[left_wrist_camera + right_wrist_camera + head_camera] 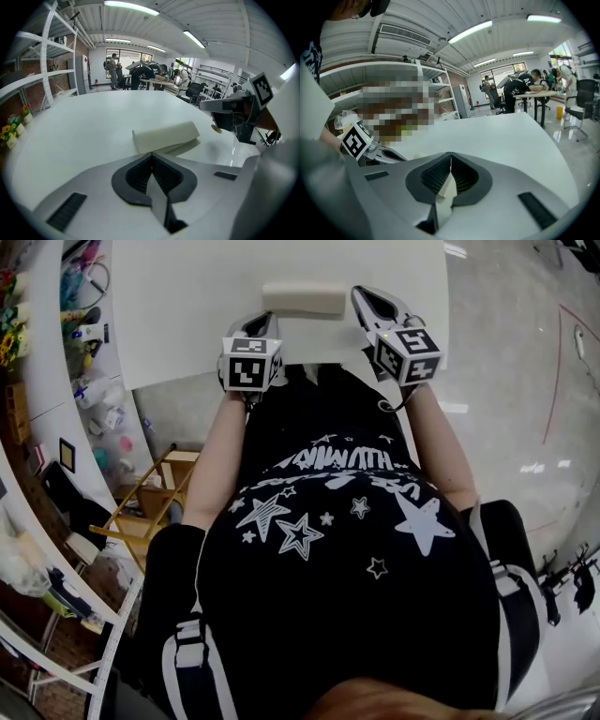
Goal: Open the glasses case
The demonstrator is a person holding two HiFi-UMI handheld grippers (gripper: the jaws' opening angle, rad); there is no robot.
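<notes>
Cream case (305,298) is sitting loose; with left claw (151,156) and right claw (451,153) closed, you're risking shoving it.

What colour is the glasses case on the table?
The glasses case is cream white, clearest in the left gripper view.

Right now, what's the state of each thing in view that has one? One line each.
glasses case: looks closed, lying flat on the white table.
left gripper: shut, nothing between its jaws, by the case's left end.
right gripper: shut, nothing pinched, by the case's right end; can't tell if it touches the case.
</notes>
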